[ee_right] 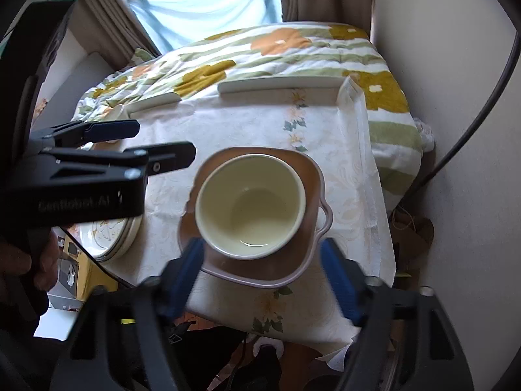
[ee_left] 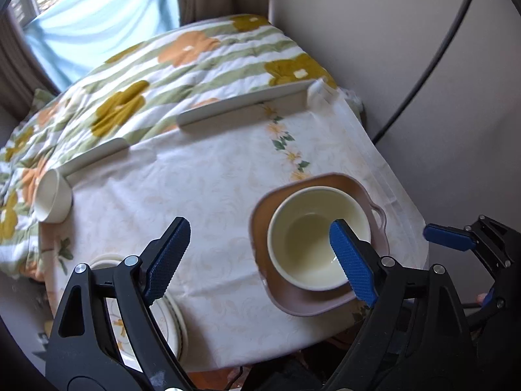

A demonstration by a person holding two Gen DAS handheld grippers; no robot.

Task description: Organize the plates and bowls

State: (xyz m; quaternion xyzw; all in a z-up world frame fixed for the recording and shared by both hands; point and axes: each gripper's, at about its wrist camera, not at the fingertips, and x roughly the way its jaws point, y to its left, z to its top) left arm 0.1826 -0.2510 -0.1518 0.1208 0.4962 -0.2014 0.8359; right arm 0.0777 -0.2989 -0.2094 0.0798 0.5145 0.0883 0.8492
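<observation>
Cream bowl sits nested on the brown square plate near the bench's near right side; that pair looks sorted, by my judgement. Right gripper hangs just short of the plate's near rim, jaws spread wide on either side, gripping nothing. Left gripper hovers above the cloth beside the bowl, jaws open and empty; one blue pad overlaps the bowl in its own view, but contact cannot be told.

Left of it, round patterned plates lie at the bench's near left edge, apparently stacked and partly overhanging. How many there are I cannot tell.

Farther left, a small white bowl lies tipped on its side at the bench's far left corner, against the flowered quilt. Likely the main item left to gather.

Room: open cloth across the middle, free for moving. Low white rails mark the far edge. Wall close on the right, with a black cable hanging there.
</observation>
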